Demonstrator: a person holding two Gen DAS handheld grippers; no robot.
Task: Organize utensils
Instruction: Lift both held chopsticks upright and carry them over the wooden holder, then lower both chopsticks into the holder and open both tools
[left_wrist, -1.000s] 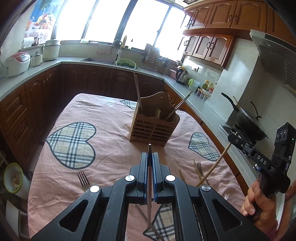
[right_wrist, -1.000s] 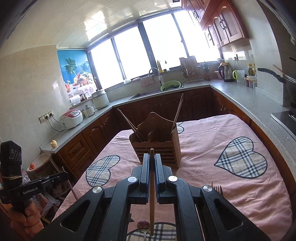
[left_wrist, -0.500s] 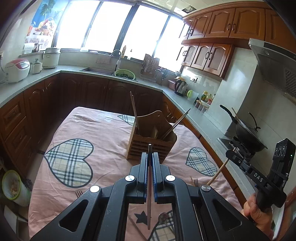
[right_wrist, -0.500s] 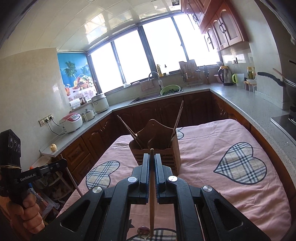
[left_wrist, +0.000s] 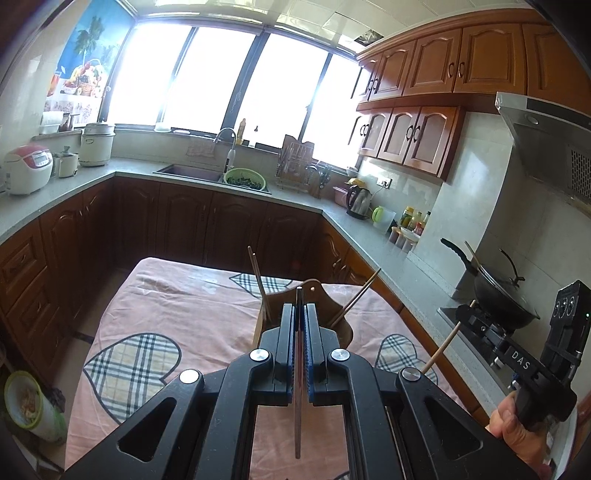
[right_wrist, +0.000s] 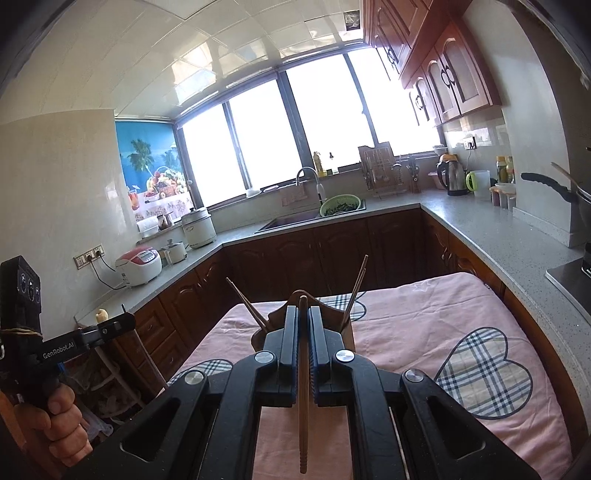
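My left gripper (left_wrist: 299, 308) is shut on a thin dark utensil handle (left_wrist: 297, 406) that runs down between the fingers. My right gripper (right_wrist: 303, 310) is shut on a wooden chopstick (right_wrist: 303, 398). Both are raised above the table, in front of a wooden utensil holder (left_wrist: 341, 326) that is mostly hidden behind the fingers, and it also shows in the right wrist view (right_wrist: 332, 314). Chopsticks (left_wrist: 256, 278) stand slanted in the holder. The right gripper (left_wrist: 467, 314) with its chopstick shows at the right of the left wrist view; the left gripper (right_wrist: 123, 321) shows at the left of the right wrist view.
The table has a pink cloth with plaid hearts (left_wrist: 133, 362). Dark wooden cabinets and a grey counter (right_wrist: 480, 225) surround it. A wok (left_wrist: 498, 295) sits on the stove to the right. A rice cooker (right_wrist: 138, 266) stands on the left counter.
Both grippers have risen and tilted up with their utensils. The holder now sits lower in view behind the fingers, and the forks on the cloth have left view.
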